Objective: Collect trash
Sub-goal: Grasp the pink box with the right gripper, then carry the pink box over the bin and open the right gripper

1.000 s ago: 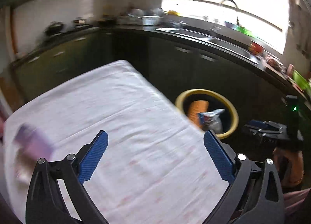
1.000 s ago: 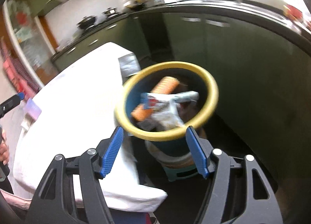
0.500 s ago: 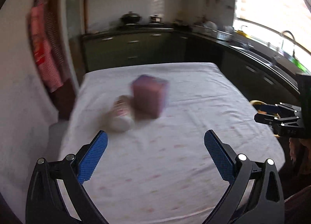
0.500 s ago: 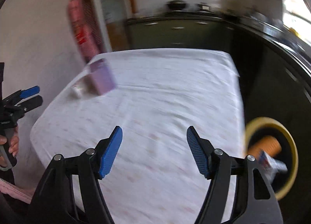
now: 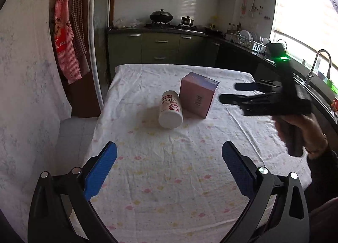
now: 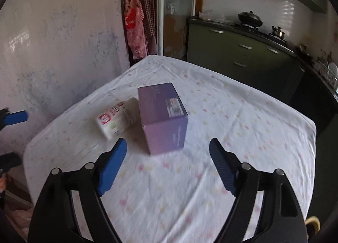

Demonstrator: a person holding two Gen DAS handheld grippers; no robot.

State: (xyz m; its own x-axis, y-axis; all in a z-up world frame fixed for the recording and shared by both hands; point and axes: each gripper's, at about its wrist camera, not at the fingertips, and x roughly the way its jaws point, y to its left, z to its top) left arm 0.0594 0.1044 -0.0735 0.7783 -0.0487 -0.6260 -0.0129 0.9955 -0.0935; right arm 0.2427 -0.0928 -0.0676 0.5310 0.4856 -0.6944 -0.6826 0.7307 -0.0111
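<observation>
**Caller 1:** Right wrist view puts us over the table (image 6: 243, 116) with its dotted white cloth; 2 pieces of trash lie there, a purple box (image 6: 163, 117) standing upright and a white bottle (image 6: 115, 119) on its side, touching or just beside the box's left face.

**Caller 2:** And the right gripper (image 6: 168, 163) is lined up on that box; its jaws are opening, nothing between them yet, the box just beyond the tips.

**Caller 1:** Left wrist view gives the other angle; the left gripper (image 5: 168, 169) hangs short of both items, jaws spread wide and empty; the bottle (image 5: 171, 110) lies well ahead of it, the box (image 5: 198, 94) just to the bottle's right.

**Caller 2:** You can see the right gripper (image 5: 228, 93) there too, coming in from the right at box height, a hand (image 5: 302, 129) wrapped round its handle.

**Caller 1:** So I'd call this the approach for a fresh pick; nothing is gripped.

**Caller 2:** Agreed; next, I reckon, the right one must go forward and down so its pads straddle the box's 2 side faces, then close; the box looks wide, so it needs nearly the full spread.

**Caller 1:** And watch the bottle; it may roll if the box gets nudged.
</observation>
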